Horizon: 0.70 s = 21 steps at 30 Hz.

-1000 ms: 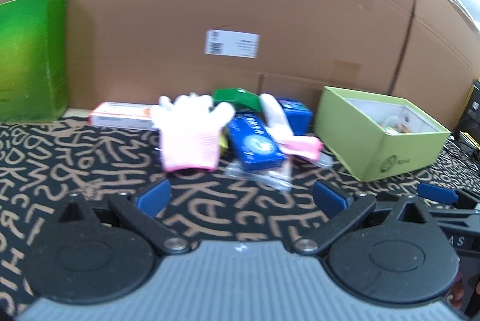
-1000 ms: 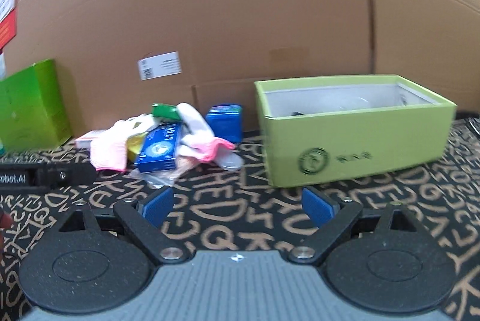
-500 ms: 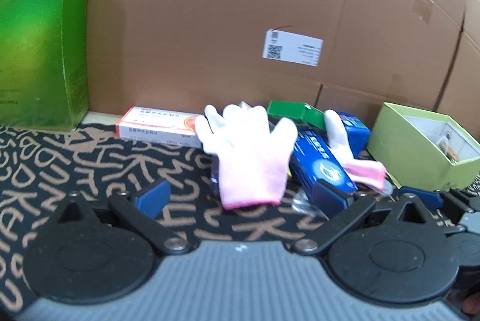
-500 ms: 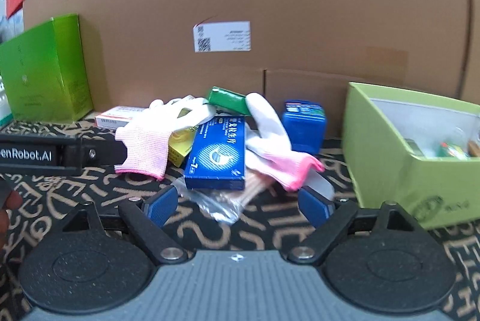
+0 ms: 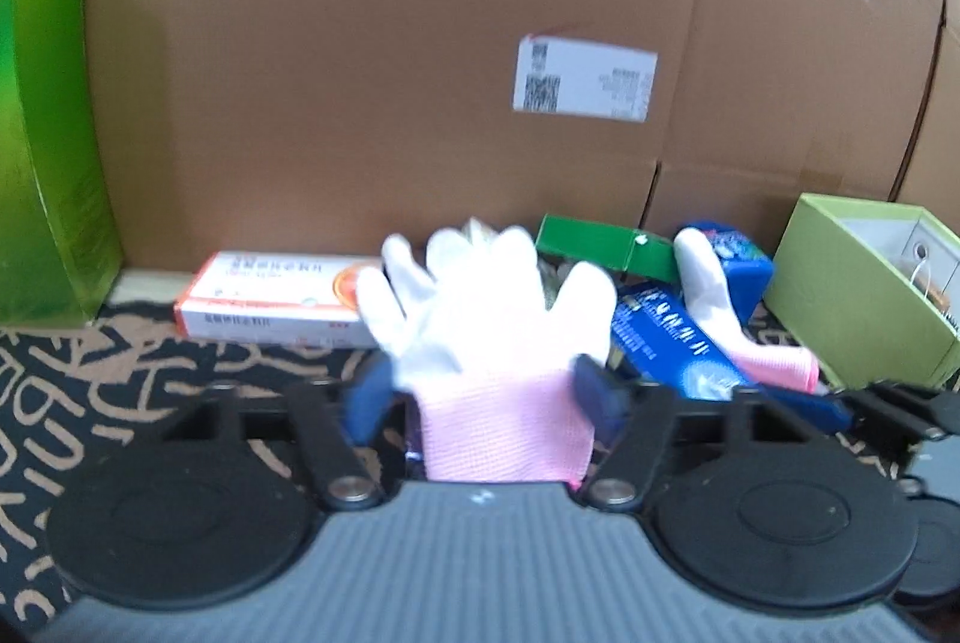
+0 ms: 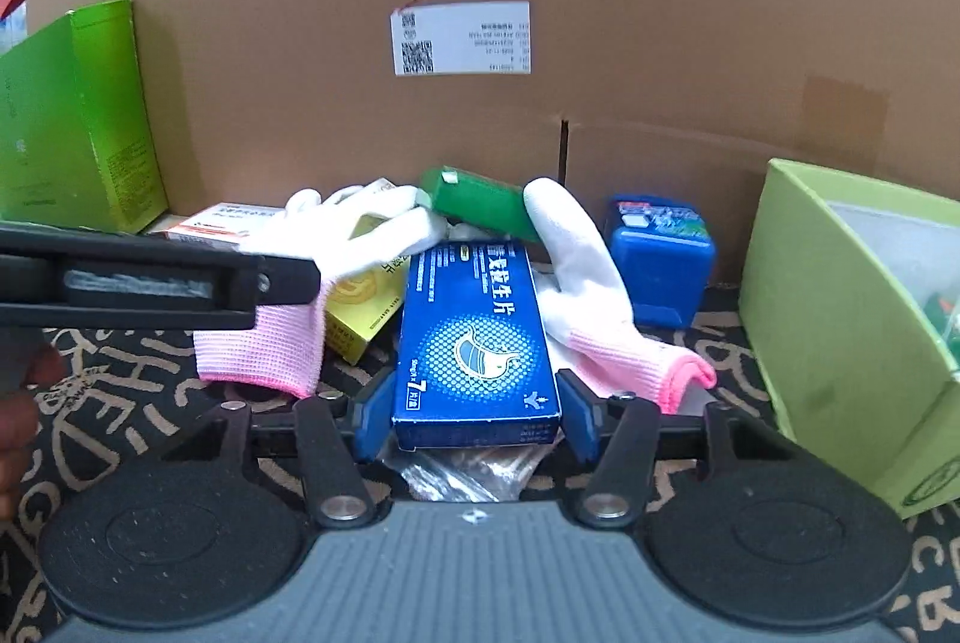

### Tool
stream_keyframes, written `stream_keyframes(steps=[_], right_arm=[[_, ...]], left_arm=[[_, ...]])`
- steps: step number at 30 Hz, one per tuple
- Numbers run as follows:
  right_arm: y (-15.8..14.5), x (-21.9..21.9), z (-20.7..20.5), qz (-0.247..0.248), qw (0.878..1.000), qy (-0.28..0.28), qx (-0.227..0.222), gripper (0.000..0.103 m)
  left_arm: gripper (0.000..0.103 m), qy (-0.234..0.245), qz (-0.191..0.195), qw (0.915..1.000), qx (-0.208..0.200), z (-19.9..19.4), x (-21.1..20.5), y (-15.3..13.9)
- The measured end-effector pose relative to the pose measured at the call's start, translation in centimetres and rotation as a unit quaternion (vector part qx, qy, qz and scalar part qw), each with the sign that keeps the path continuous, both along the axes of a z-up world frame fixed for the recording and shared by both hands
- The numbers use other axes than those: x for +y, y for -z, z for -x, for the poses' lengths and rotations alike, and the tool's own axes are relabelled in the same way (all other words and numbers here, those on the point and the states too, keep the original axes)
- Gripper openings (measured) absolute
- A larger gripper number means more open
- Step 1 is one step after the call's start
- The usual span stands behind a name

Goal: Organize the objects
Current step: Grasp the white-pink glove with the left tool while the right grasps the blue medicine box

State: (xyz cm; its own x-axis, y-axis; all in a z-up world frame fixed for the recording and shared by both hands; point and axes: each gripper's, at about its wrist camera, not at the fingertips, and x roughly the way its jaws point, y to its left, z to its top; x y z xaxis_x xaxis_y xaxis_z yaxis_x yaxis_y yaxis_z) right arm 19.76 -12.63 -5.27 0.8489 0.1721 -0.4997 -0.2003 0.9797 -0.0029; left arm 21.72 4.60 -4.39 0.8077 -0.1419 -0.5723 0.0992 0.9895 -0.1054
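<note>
Left tongs (image 5: pixel 489 394) are sitting around the cuff of the pink-and-white glove (image 5: pixel 480 307), blue pads right against both sides of it, so they're gripping it. Right tongs (image 6: pixel 474 412) are squeezing the near end of the blue medicine box (image 6: pixel 474 337), pads touching both long edges. Just past the box, a second glove (image 6: pixel 591 295) is lying to its right, with a small blue case (image 6: pixel 660 262) and a green carton (image 6: pixel 477 202) further back. Off to the right the light green box (image 6: pixel 840 319) is sitting open on the patterned table (image 6: pixel 150 385).

Right gripper (image 6: pixel 474 418) straddling blue box (image 6: pixel 477 343), gloves (image 6: pixel 591 295) beside
</note>
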Motion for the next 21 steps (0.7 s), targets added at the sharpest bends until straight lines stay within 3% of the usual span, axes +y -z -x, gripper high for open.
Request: stream_keyframes(steps=[2,4,13,17,19,21], right_arm=[[-0.4,0.1,0.8,0.003,1.0,-0.004,-0.004,0.06],[-0.8,0.1,1.9,0.001,1.0,-0.01,-0.002,0.06],[-1.2,-1.7,10.1,-0.016,0.999,-0.046,0.014,0.06],[0.0,-2.4,13.6,-0.002,0.997,-0.062,0.05,0.06],[0.7,-2.4,14.3,0.01,0.995,-0.07,0.067,0.062],[1.0,-2.3,14.6,0.018,0.996,-0.06,0.056,0.07]], left_arm=[[0.031,0.012,0.016,0.9997,0.012,0.0,0.2,0.1],[0.009,0.015,0.014,0.9997,0.015,0.6,0.2,-0.1],[0.008,0.088,0.05,0.9928,0.064,8.6,1.0,-1.4],[0.012,0.097,0.038,0.991,0.084,13.0,1.5,-0.9],[0.031,0.084,0.034,0.9925,0.082,14.3,1.7,-0.7],[0.049,0.071,0.027,0.9942,0.076,14.5,1.7,-0.6]])
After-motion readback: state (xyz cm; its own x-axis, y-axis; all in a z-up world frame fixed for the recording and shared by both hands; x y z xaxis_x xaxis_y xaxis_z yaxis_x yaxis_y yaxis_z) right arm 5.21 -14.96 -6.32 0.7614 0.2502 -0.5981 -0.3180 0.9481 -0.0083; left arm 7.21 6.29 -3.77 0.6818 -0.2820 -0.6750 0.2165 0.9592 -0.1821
